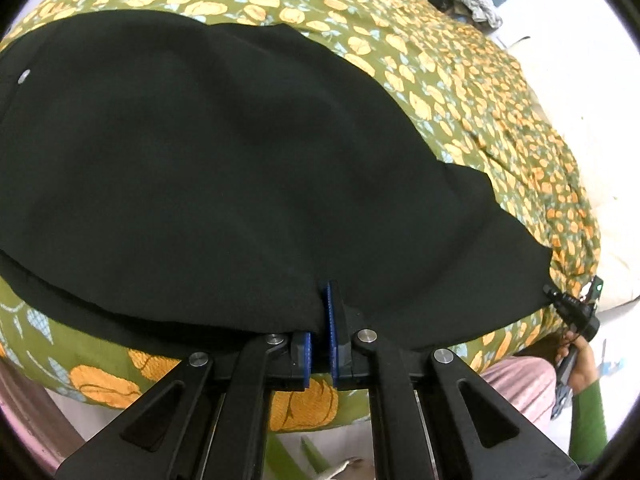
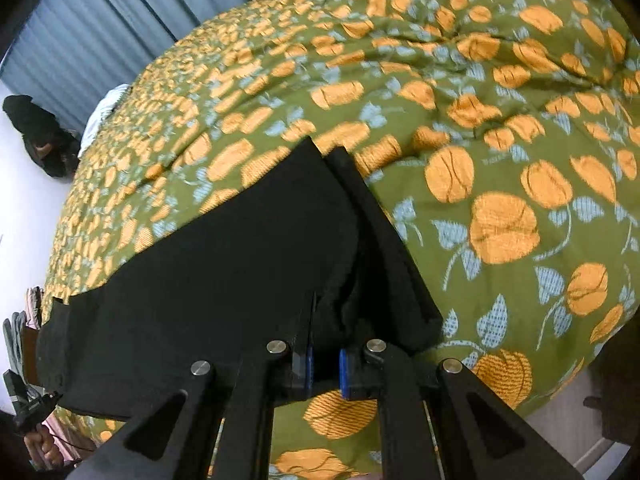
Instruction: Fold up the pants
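Both grippers, left gripper [image 1: 325,320] and right gripper [image 2: 325,344], are clamped on our black cloth pants [image 1: 200,160] at lower centre; beyond, one fold lies doubled across the green flowered bedspread [image 2: 500,120], further folds remaining.

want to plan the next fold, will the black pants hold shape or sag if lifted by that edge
Likely floppy: the black pants lie draped flat over the floral bedspread. Where the left gripper and right gripper pinch them, the cloth bunches, so expect sagging between the grips.
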